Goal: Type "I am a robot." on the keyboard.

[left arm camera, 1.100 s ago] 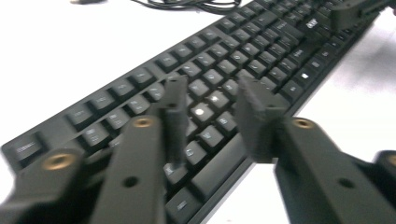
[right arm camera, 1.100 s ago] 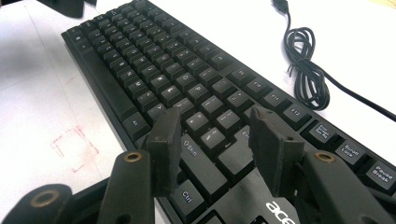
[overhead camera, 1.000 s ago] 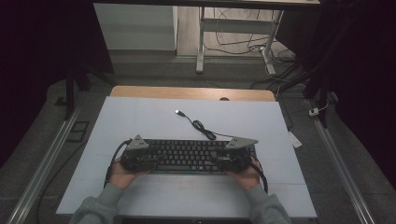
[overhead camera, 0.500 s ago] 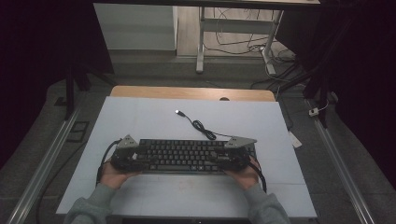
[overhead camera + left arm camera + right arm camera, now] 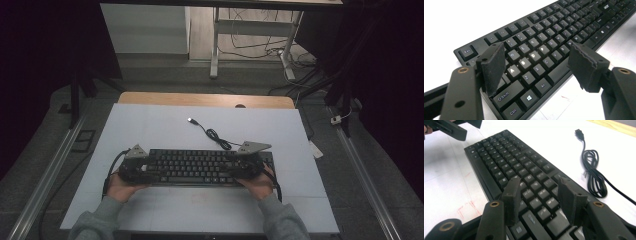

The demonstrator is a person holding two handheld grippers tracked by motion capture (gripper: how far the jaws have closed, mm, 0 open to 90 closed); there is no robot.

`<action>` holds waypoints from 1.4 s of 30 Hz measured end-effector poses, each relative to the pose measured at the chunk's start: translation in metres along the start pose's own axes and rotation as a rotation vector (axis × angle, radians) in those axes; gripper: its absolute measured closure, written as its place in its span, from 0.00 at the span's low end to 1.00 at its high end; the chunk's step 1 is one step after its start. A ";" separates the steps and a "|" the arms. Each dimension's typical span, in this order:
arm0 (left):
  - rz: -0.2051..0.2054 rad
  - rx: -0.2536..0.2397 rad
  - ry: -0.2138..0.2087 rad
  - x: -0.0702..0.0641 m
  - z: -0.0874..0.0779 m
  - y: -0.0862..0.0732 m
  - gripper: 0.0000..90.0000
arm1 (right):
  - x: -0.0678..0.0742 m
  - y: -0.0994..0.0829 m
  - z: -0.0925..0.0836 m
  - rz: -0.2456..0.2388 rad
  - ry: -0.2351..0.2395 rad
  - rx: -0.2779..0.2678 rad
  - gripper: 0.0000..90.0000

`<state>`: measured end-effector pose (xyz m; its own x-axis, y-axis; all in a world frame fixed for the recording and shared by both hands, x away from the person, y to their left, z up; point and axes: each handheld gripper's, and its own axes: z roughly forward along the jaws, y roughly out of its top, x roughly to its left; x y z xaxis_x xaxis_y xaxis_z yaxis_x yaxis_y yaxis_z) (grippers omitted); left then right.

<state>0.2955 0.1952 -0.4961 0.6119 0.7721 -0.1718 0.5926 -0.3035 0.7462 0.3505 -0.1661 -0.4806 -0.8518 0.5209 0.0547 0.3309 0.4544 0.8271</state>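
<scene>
- Keyboard (image 5: 192, 167) – black, full-size – lies flat on the white tabletop (image 5: 165, 125), near the person's edge, its long side running left to right in the high view.
- Left gripper (image 5: 134, 167) sits at the keyboard's left end, held by the person's left hand (image 5: 120, 187); the grey three-cornered plate on top of it shows just above that end.
- Left gripper view: the two black jaws stand wide apart over the left-hand keys, one above the Shift and Tab side, the other off the front edge near the space bar. They have just been opening; the keyboard's front left corner lies between them, but the pads do not press on it.
- Right gripper (image 5: 250, 165) sits at the keyboard's right end, in the person's right hand (image 5: 260, 186).
- Right gripper view: the jaws are spread apart above the keys at that end, with keycaps showing in the gap between them; no pad clamps the keyboard.
- Cable (image 5: 215, 136) runs from the keyboard's back edge in a small bundled coil, and its USB plug (image 5: 190, 120) lies loose on the tabletop, well apart from both grippers.
</scene>
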 end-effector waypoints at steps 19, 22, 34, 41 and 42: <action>0.006 0.008 0.008 0.000 0.002 -0.001 0.33 | 0.004 0.022 0.036 -0.009 0.017 0.065 0.59; 0.007 0.010 0.007 0.000 0.003 -0.001 0.33 | 0.004 0.024 0.041 -0.009 0.012 0.072 0.62; 0.009 0.015 0.007 0.001 0.003 -0.002 0.33 | -0.006 0.027 0.057 0.035 0.022 0.103 1.00; 0.010 0.020 0.009 0.001 0.004 -0.002 0.33 | -0.003 0.023 0.071 0.027 0.049 0.153 1.00; 0.010 0.022 0.010 0.001 0.005 -0.002 0.33 | -0.002 0.023 0.072 0.025 0.052 0.154 1.00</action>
<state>0.2973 0.1943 -0.5010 0.6127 0.7743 -0.1584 0.5978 -0.3230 0.7337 0.3892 -0.1048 -0.5023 -0.8613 0.4968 0.1066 0.4072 0.5493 0.7297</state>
